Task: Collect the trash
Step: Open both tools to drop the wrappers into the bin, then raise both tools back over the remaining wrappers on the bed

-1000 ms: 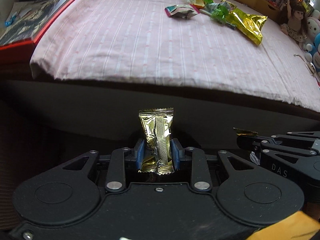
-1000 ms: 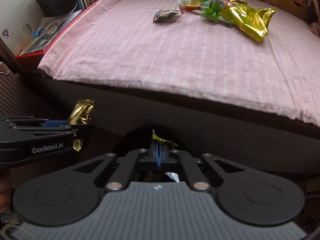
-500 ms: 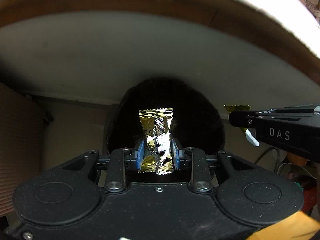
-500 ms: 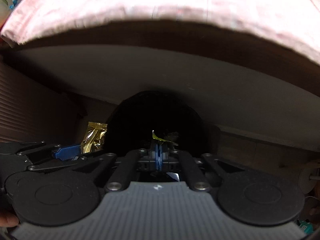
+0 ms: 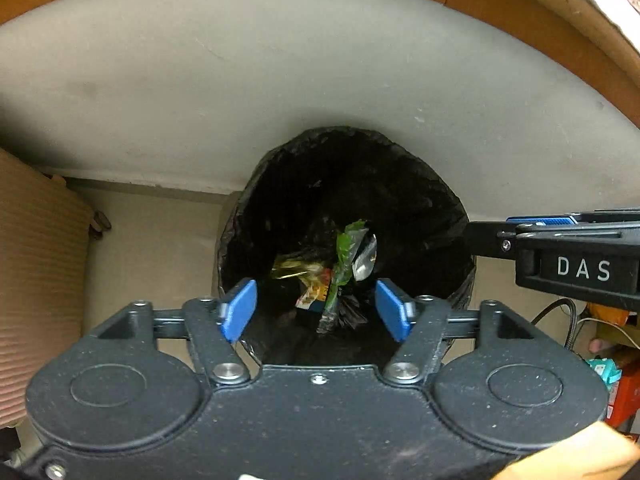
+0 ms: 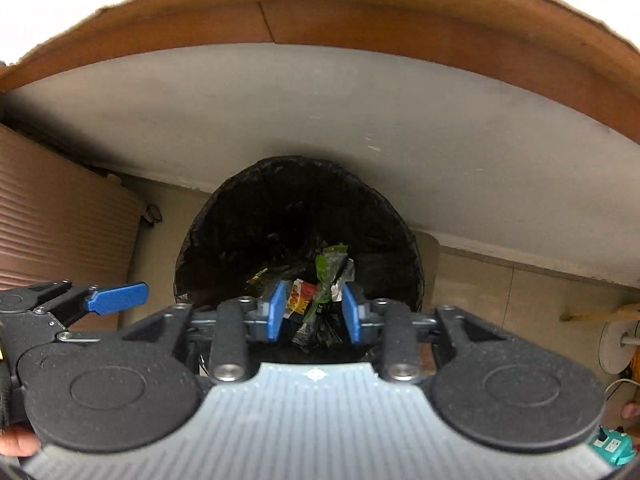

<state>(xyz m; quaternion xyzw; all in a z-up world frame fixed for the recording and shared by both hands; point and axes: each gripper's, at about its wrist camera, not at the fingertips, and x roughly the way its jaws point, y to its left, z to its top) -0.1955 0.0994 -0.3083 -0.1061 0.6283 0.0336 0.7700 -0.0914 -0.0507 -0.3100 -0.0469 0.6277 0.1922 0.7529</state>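
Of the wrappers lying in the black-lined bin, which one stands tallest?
The green wrapper, rising upright in the middle of the bin; the gold wrapper and the red-and-yellow wrapper lie lower beside it.

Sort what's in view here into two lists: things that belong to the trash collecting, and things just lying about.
Part of the job:
- trash bin lined with a black bag
- wrappers lying inside it
- left gripper, jaws just opened, nothing between them
- right gripper, jaws just opened, nothing between them

Just lying about:
- ribbed brown case
- cables
- green power strip
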